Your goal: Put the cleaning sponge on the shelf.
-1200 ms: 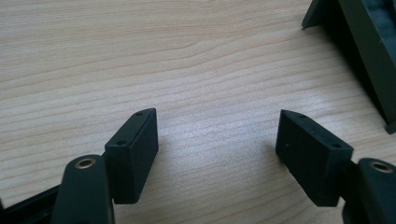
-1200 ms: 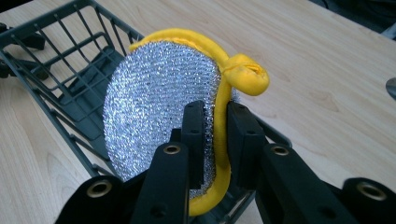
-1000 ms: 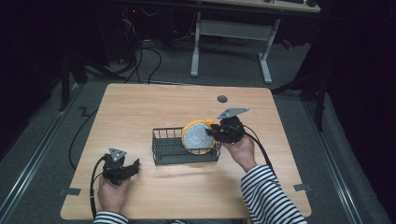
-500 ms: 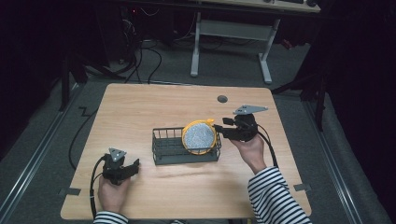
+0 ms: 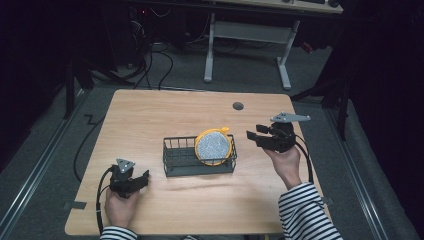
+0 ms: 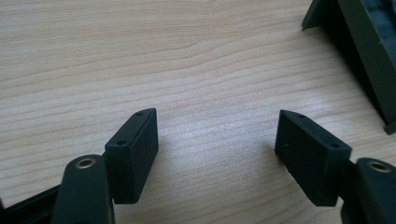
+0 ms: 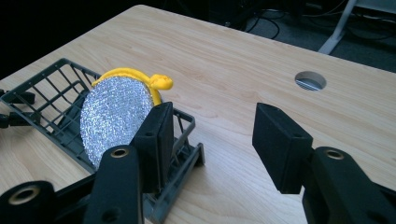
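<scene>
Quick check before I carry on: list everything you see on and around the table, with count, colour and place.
Wire basket: one, dark grey, middle of the table.
Round scrubber: one, glittery grey with yellow rim, standing on edge in the basket's right end.
Table: one, light wood, with a round hole near its far edge.
Desk frame: one, white legs, on the floor beyond the table.
Cables: several, black, on the floor behind.
Left claw: black, open, empty, low over the table's near left.
Right claw: black, jaws just opened, empty, right of the basket.
Sleeves: two, striped black and white.
</scene>
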Demonstrator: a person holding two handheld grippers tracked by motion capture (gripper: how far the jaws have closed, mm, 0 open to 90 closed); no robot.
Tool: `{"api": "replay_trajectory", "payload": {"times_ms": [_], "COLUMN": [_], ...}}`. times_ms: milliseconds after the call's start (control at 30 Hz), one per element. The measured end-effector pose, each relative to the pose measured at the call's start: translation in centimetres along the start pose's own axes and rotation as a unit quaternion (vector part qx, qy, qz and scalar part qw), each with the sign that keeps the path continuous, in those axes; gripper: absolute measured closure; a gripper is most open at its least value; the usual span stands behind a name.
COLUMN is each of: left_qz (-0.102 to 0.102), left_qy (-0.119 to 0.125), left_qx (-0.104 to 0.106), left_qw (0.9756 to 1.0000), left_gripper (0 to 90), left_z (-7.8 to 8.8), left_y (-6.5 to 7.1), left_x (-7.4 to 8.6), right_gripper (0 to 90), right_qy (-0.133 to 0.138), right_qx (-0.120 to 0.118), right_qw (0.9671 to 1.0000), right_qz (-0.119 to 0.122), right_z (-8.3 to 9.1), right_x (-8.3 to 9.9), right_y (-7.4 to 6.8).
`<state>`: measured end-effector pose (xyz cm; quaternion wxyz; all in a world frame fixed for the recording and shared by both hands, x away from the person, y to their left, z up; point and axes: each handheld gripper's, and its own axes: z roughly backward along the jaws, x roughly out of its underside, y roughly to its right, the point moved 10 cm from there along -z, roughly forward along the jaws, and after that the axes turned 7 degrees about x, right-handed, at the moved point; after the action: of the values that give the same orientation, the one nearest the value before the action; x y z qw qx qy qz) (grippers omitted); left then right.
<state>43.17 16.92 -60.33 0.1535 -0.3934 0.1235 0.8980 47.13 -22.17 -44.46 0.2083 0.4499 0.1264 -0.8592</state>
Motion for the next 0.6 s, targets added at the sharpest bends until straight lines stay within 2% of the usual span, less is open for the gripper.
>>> {"api": "replay_trajectory", "payload": {"times_ms": [100,233,333,433,600], "left_qz": [0.0,0.0,0.0,0.001,0.002], "left_qy": [0.0,0.0,0.0,0.0,0.0], "left_qx": [0.0,0.0,0.0,0.0,0.001], "left_qw": [1.0,1.0,1.0,1.0,1.0], "left_gripper": [31.1,31.0,31.0,31.0,31.0], "left_z": [0.0,0.0,0.0,0.0,0.0], "left_y": [0.0,0.0,0.0,0.0,0.0], "left_x": [0.0,0.0,0.0,0.0,0.0], "right_gripper": [49.1,49.2,49.3,49.7,50.2], "right_qy": [0.0,0.003,0.002,0.012,0.015], "right_qx": [0.008,0.014,0.024,0.023,0.029], "right_qw": [1.0,0.9998,0.9996,0.9993,0.9991], "right_qz": [0.005,-0.014,-0.016,-0.028,-0.026], "right_z": [0.9,2.3,3.1,4.0,5.2], "right_x": [0.3,1.2,1.6,1.4,1.6], "right_y": [0.6,1.8,2.6,2.9,3.1]}}
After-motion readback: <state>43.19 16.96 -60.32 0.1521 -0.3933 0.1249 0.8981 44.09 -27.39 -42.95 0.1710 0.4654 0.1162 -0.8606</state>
